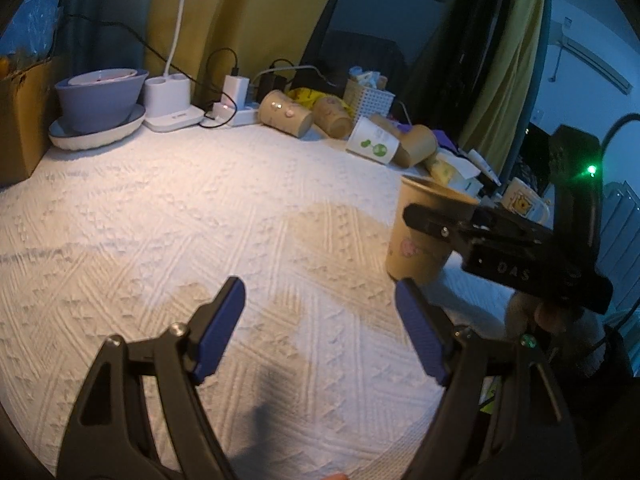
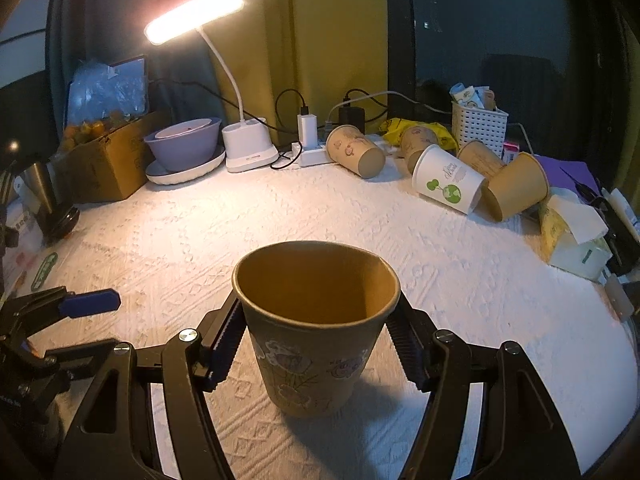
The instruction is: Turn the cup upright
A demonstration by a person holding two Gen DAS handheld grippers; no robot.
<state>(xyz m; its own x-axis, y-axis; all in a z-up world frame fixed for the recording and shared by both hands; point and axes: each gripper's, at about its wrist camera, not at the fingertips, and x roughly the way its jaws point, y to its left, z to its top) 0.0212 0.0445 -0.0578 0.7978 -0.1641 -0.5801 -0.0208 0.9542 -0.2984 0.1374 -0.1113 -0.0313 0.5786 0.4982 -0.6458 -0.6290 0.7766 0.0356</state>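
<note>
Between the 2 fingers of the right gripper (image 2: 316, 344) a brown paper cup (image 2: 316, 332) is held upright, mouth up, its base seen on or just above the white textured cloth (image 2: 460, 280); contact with the cloth cannot be told. Both pads are pressed against the cup's sides below the rim. The left gripper (image 1: 320, 332) is spread wide with nothing between its blue pads (image 1: 222, 330), over bare cloth, the cup just to its right. A broad open stretch of cloth is seen ahead of both grippers. Along the far edge, 5 cups are lain on their sides, among them a white cup (image 2: 448, 186), beside a lit desk lamp (image 2: 248, 148) and a purple bowl (image 2: 182, 148).
</note>
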